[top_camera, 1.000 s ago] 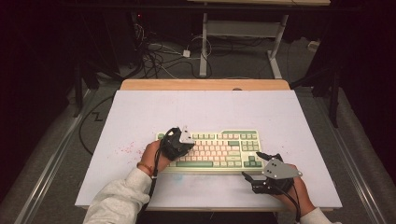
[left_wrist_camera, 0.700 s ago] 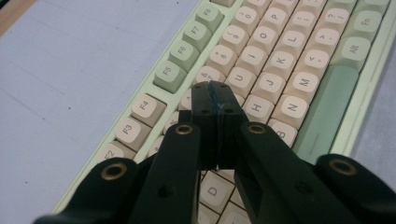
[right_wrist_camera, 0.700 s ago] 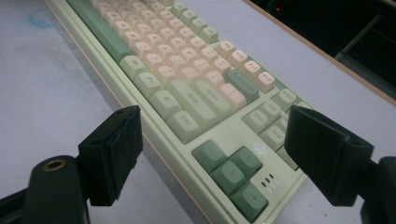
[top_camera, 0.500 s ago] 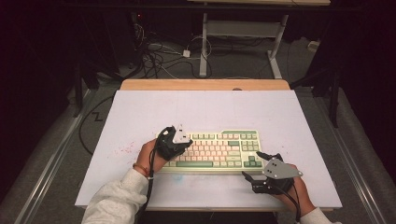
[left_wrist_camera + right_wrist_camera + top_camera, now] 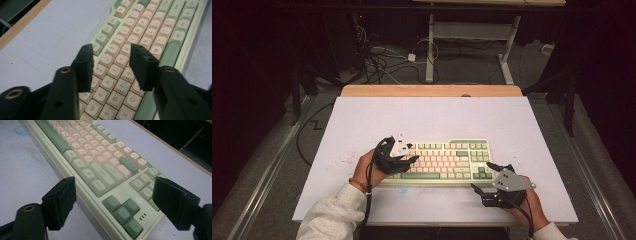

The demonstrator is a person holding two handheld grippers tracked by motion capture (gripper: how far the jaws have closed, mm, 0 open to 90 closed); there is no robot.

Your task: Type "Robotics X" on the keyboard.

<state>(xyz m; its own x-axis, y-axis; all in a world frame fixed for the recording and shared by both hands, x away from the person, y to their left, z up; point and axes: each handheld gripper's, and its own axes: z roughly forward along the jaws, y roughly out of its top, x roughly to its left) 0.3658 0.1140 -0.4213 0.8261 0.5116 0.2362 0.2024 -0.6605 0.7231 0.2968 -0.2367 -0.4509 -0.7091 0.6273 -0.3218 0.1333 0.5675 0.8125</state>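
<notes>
A person works two hand-held grippers over a green-and-cream keyboard (image 5: 442,161) lying on a white table (image 5: 432,120).

The left gripper (image 5: 404,159) hangs over the keyboard's left end. Its jaws have just been opening and now stand roughly half apart, w/ nothing clamped between them. In the left gripper view the gap (image 5: 111,65) frames the cream letter keys (image 5: 117,75) directly below and ahead of the tips; the T, Y, G and H caps show between the black pads. Whether the tips graze the keycaps or hover just above them is hard to judge from these angles, though neither pad appears to press on a key. The green spacebar (image 5: 170,53) runs just beyond the right-hand jaw.

The right gripper (image 5: 486,176) sits at the keyboard's near right corner, low over the table. Its jaws are spread wide and hold nothing. In the right gripper view (image 5: 112,202) the green arrow keys (image 5: 123,212) lie between and just ahead of the tips, approx. centred in the gap, and the rest of the board stretches away from the tool toward the upper left. One pad hangs over bare table beside the keyboard's front edge; the other is over the far right corner of the board.
</notes>
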